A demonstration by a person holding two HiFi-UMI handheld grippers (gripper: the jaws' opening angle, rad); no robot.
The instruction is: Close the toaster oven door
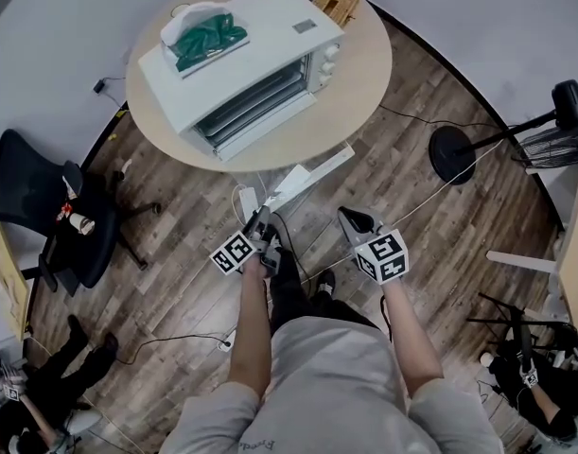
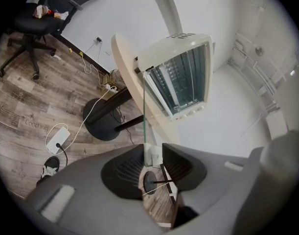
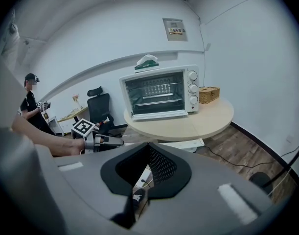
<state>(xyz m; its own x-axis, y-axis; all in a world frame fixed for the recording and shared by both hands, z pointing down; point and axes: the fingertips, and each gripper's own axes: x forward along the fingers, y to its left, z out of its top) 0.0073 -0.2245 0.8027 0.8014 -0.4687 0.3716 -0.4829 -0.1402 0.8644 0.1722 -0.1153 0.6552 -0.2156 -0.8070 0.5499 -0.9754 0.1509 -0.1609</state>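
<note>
– Toaster oven door (image 1: 255, 110): which way from the grippers?
– Straight ahead on the round table (image 1: 364, 83), well apart, its long edge running across them. Whether it is open or shut I can't tell. The left gripper (image 1: 260, 220) looks nearer, jaws spread on nothing. The right gripper (image 1: 349, 218) is pressed together, empty.

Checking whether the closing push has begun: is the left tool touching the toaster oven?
Apart. The head view shows the left tool over the floor, short of the table, while the toaster oven sits back on it.
</note>
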